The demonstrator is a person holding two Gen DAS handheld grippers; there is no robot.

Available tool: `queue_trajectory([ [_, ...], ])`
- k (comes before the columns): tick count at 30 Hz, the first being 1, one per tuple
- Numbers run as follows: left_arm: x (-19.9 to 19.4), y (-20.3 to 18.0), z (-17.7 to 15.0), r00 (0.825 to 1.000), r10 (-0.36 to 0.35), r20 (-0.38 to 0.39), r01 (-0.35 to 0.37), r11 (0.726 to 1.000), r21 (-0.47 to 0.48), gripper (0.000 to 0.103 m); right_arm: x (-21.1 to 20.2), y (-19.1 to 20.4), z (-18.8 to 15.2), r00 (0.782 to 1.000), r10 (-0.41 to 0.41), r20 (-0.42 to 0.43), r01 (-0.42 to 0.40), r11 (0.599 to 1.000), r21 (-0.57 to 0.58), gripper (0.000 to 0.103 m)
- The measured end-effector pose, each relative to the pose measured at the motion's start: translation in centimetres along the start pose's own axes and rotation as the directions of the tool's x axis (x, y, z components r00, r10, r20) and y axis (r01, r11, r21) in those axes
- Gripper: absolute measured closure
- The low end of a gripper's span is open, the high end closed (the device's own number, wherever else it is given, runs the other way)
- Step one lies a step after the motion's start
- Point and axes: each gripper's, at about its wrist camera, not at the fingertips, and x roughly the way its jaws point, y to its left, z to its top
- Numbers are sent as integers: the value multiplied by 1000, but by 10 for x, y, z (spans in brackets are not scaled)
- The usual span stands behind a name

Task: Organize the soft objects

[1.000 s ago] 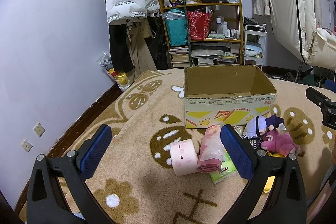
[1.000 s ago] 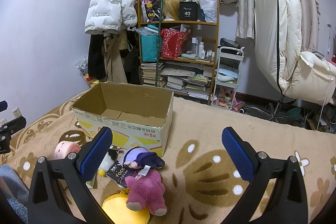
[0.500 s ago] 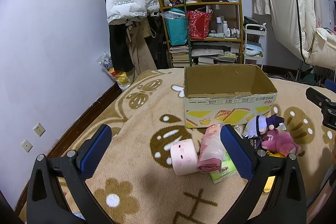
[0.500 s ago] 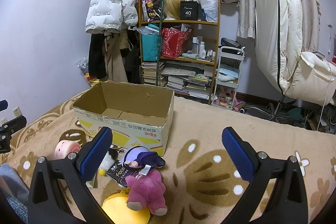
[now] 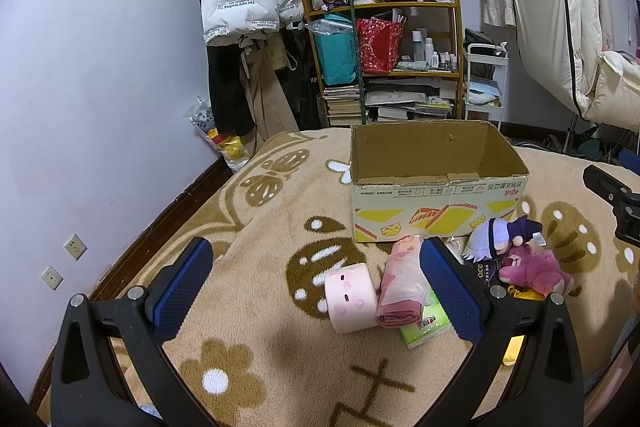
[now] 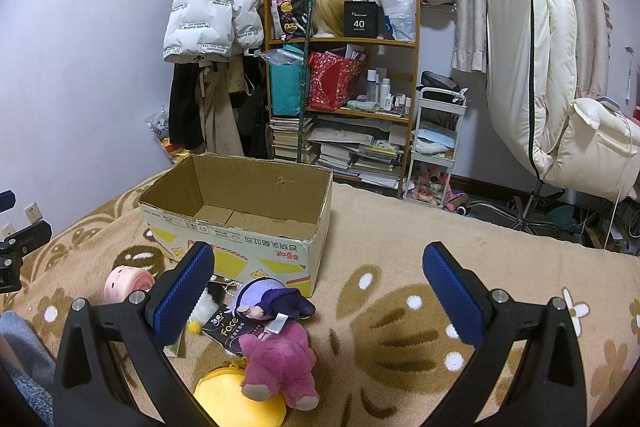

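A beige fleece blanket patterned with brown flowers and white dots [image 5: 256, 227] covers the whole surface, and on it stands an open, empty corrugated cardboard box with yellow and red print on its side [image 5: 436, 187]. The soft things lie in a loose cluster just in front of the box, none of them inside it. Among them, a magenta plush bear [image 6: 280, 363] lies against a round yellow plush cushion [image 6: 236, 403], with a small plush doll in a purple hood [image 6: 268, 301] touching the bear on the box side. To their left sit a rolled pink cloth bundle [image 5: 402, 287] and, beside it, a pale pink cylindrical plush with a tiny face [image 5: 350, 297]; the roll rests partly on a flat green tissue packet [image 5: 424, 327]. The left gripper [image 5: 316, 287] hovers above the blanket with its blue-padded fingers spread wide, grasping nothing. The right gripper [image 6: 318, 291] is likewise released, fingers wide apart over the bear and doll.
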Motion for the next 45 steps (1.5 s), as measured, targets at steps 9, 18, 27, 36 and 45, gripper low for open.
queue_trajectory([
  [9,11,1,-11,999,2,-33,-2,1000,-3,1,0,-5,1,1000,6,-12,-6,1000,-11,0],
  [18,23,13,-1,997,-14,-79,10,999,-51,1,18,6,0,998,39,-52,-39,999,-6,0],
  [27,45,15,9,990,-11,-140,-1,996,-88,1,42,-1,9,994,50,-100,-47,998,31,0],
  [36,83,11,8,969,3,-247,-27,995,-92,1,74,-4,7,981,75,-179,-68,997,49,0],
  [45,117,9,-1,942,-7,-336,-26,995,-94,1,108,9,-4,962,89,-257,-88,996,16,0],
])
